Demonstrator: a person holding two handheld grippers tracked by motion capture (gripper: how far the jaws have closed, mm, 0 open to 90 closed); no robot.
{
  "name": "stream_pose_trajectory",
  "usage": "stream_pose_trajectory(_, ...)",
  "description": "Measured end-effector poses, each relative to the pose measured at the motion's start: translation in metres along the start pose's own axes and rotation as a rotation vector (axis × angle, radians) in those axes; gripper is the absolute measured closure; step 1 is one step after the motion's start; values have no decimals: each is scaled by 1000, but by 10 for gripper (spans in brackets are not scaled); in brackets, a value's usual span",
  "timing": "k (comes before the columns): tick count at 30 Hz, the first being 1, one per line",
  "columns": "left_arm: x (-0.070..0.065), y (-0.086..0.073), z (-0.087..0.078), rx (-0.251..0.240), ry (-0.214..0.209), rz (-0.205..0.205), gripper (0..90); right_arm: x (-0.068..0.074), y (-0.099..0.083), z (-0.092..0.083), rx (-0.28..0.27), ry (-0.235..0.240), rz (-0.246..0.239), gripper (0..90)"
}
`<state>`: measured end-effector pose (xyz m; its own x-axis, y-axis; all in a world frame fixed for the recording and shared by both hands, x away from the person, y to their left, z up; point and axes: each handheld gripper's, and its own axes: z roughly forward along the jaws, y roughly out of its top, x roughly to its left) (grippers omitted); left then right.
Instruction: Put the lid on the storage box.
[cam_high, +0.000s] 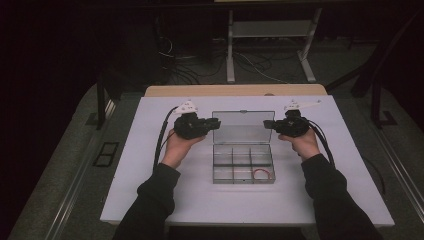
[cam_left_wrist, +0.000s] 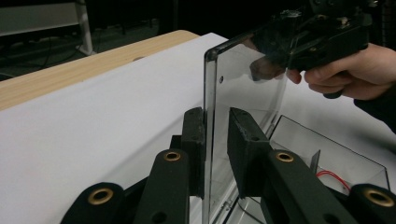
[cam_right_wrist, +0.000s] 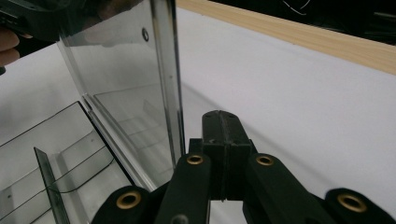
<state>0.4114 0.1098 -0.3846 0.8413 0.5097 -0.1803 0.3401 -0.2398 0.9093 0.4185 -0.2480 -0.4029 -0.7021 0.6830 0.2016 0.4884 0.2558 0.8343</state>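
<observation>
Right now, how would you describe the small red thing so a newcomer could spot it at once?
On the white table, a clear plastic compartment box sits in the middle with its lid standing upright. The red loop lies in the front right compartment, nearest the person's right sleeve, the one coloured thing in the box.

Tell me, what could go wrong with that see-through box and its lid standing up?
1. The left gripper has the upright lid between its pads, but one pad stands off it, so the lid might slip and drop shut.
2. The right gripper is shut beside the lid's edge, not on it, so it may not catch the lid.
3. A nudge could slide the light box and shake the red loop in its corner compartment.
</observation>
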Motion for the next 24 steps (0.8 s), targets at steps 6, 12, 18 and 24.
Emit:
stream_pose_trajectory(6, -3, -2, -3, -9, -6, 4, 771, 0, 1, -7, 0, -15, -15, 893)
stream_pose_trajectory(12, -6, -2, -5, -8, -12, 5, 765, 2, -2, -27, -10, -23, -21, 892)
stream_pose_trajectory(18, -13, -3, -9, -3, -9, 11, 750, 14, -14, -45, 1, -6, -44, 892)
stream_pose_trajectory(24, -18, -4, -11, 1, -13, 11, 735, 23, -23, -57, 1, 36, -47, 892)
